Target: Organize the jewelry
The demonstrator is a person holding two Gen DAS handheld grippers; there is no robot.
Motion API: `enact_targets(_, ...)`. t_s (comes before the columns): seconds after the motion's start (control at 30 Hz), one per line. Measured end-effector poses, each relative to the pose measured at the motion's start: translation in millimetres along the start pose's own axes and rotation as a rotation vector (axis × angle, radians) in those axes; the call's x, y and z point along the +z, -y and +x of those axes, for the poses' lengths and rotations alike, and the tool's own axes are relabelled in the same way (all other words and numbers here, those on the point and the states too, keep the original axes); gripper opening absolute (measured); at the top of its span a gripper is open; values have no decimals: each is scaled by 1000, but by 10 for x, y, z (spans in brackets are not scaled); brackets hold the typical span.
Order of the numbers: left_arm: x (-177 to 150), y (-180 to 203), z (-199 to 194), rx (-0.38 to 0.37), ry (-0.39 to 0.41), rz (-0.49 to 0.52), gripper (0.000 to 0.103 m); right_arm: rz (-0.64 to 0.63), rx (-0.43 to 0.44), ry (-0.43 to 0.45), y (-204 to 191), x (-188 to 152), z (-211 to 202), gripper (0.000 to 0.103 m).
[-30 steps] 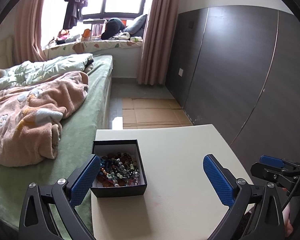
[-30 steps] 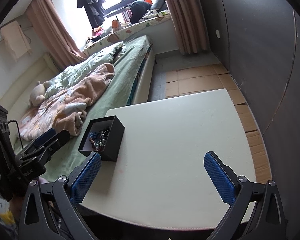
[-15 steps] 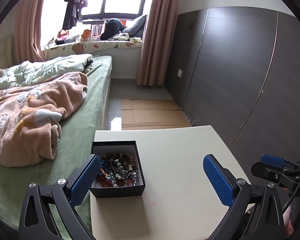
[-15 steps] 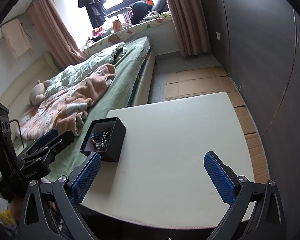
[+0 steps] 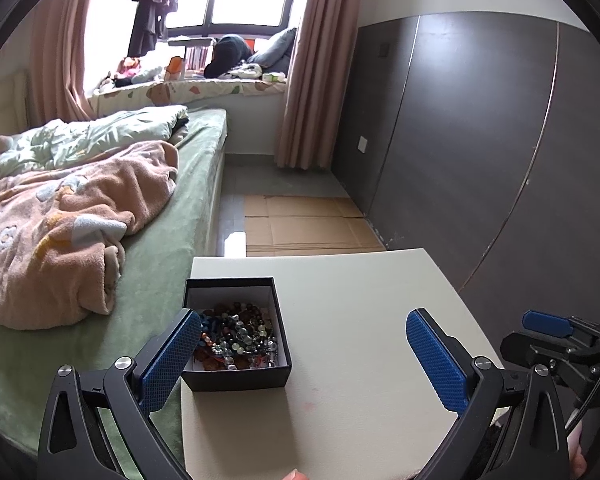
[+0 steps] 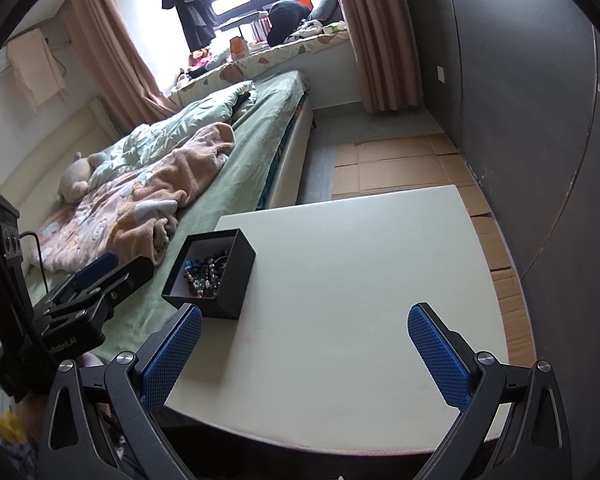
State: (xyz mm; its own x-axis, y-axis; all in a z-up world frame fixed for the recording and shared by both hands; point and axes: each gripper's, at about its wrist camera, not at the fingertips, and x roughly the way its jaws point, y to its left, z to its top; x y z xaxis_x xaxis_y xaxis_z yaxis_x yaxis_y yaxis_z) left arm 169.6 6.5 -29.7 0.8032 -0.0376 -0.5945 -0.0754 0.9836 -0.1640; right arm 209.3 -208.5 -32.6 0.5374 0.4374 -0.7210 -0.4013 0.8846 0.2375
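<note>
At the worktop's left edge, beside the bed, a black box of beads is set. The left tongs are held wide apart and empty, the box just inside their left finger. The right tongs, likewise spread and empty, are kept near it.

Right claw spread wide above table, beaded jewelry in black box

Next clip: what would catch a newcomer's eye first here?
The open black box heaped with mixed beads, at the white table's left edge beside the bed. Next, the blue-padded left gripper and right gripper, jaws wide and empty.
</note>
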Motion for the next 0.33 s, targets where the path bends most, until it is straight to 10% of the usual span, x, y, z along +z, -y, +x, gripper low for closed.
enact_targets(0.33, -56, 71, -2, 6, -28, 30, 103, 23, -22, -30, 73, -54, 30, 103)
